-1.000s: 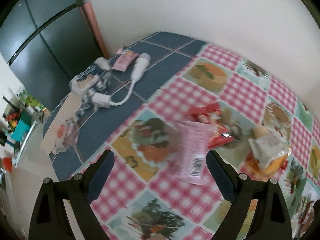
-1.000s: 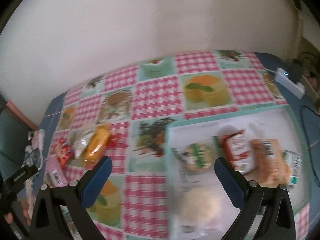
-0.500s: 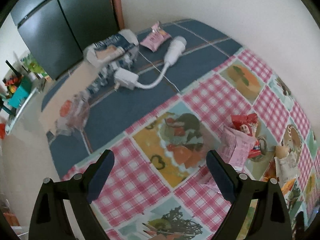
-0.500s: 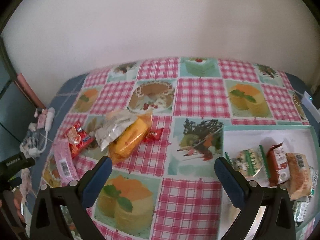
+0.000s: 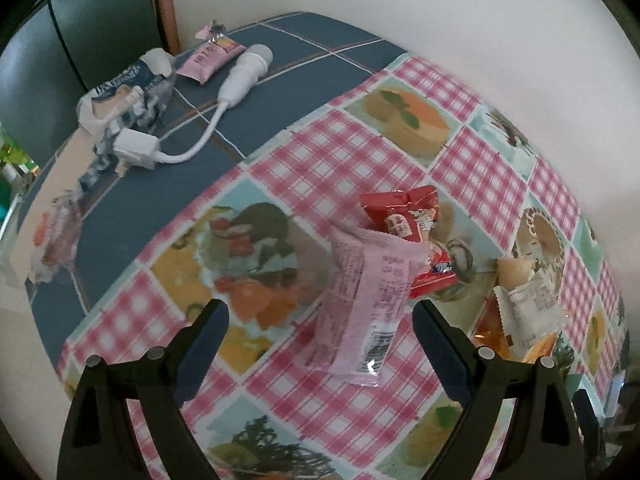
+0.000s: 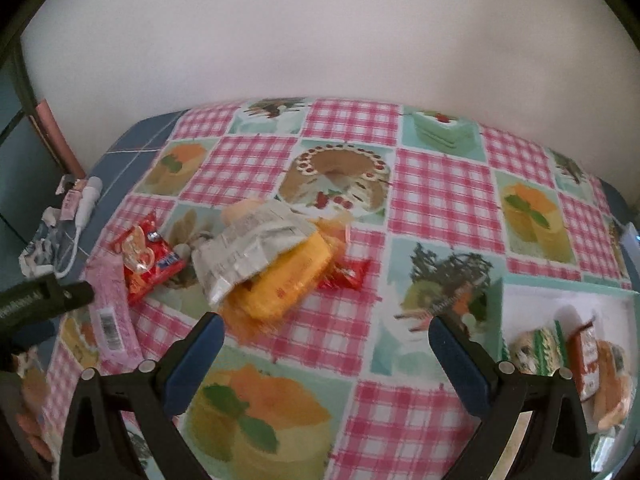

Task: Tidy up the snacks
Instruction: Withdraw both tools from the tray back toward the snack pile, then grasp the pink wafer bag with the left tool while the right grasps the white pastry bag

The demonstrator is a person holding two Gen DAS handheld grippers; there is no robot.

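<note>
Two sets of jaws stand wide apart over the checked surface (image 6: pixel 436 208), both empty. Left gripper (image 5: pixel 320 332) is tipped steeply down, with the pink wrapper (image 5: pixel 370 304) lying flat between and just beyond its tips, untouched. Risk one: that wrapper is thin and flat, so closing pads may skate over it or pinch the cloth with it. Risk two: its far end overlaps the red packets (image 5: pixel 408 220), so a lift could drag them along. Right gripper (image 6: pixel 324 344) hovers short of the heap, where a white packet (image 6: pixel 252 248) rests on an orange pack (image 6: pixel 288 280), with a small red sweet (image 6: pixel 348 274) beside it. Grabbing the orange one likely tips the white off. Both tools work the same cluster; they could collide. Off to the right, the tray (image 6: pixel 568 292) holds several sorted snacks. Farthest off, a pink packet (image 5: pixel 210 56) lies beside a white cable (image 5: pixel 240 76), easily overlooked.
</note>
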